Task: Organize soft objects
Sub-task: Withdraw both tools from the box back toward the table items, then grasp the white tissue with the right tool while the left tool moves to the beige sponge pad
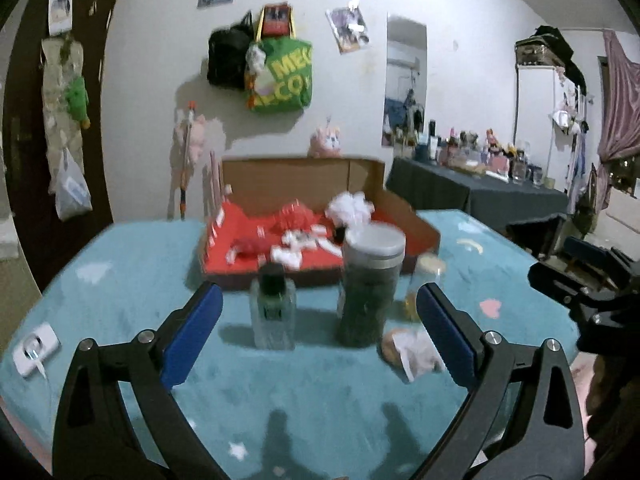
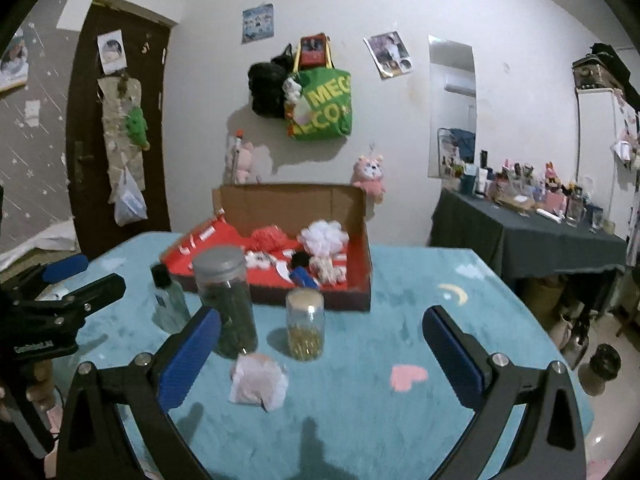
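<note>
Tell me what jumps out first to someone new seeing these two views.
The open cardboard box with its bright red lining, at the far middle of the teal table, holds red and white pompoms. In front of it stand a tall grey-lidded jar, a small glass bottle to its left and a short jar to its right, with a soft pink-white bundle nearest. Both grippers hover with jaws wide open, empty.
</note>
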The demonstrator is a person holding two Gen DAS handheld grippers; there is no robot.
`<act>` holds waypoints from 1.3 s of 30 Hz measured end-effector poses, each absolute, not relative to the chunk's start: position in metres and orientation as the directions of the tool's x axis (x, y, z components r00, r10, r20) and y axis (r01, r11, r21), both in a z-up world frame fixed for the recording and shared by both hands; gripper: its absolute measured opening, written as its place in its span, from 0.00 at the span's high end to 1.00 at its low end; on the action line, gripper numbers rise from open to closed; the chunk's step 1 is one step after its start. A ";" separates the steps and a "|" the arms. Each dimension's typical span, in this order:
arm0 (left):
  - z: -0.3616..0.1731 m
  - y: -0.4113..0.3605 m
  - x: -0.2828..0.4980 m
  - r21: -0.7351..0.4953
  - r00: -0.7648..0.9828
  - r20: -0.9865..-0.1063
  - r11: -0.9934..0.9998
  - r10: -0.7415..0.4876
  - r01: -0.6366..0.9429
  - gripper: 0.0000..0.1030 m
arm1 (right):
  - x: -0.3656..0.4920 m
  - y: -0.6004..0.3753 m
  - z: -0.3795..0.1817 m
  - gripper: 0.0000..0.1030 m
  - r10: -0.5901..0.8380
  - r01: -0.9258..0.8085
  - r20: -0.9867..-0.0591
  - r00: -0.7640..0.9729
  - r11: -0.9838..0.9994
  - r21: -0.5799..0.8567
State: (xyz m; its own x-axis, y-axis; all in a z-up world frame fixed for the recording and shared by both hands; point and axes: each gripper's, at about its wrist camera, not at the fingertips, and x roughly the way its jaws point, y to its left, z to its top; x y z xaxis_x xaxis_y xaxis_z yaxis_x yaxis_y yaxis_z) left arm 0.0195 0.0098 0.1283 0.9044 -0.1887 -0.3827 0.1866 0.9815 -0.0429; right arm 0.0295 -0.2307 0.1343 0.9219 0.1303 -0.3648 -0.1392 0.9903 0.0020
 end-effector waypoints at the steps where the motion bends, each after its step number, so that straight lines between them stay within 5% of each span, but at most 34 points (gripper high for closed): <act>1: 0.123 0.010 0.022 -0.052 0.898 -0.396 0.981 -0.192 0.187 0.04 | 0.030 -0.229 0.127 0.00 0.127 -0.136 -0.373 0.919 0.991 0.001; 21: 0.050 -0.001 0.029 0.000 0.844 -0.523 0.990 -0.120 0.141 0.04 | 0.042 -0.228 0.058 0.00 0.121 -0.112 -0.495 0.860 0.993 0.047; 39: 0.044 0.005 0.043 -0.002 0.819 -0.563 0.991 -0.114 0.137 0.04 | 0.070 -0.222 0.044 0.00 0.193 -0.172 -0.588 0.785 0.981 0.093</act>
State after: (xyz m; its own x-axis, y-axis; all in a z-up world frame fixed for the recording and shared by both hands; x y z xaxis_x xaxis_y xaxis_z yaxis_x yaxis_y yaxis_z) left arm 0.0430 0.0046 0.0442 0.8187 -0.1142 -0.5628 0.1368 0.9906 -0.0019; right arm 0.0704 -0.2221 0.0444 0.7852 0.1934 -0.5883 -0.1720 0.9807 0.0929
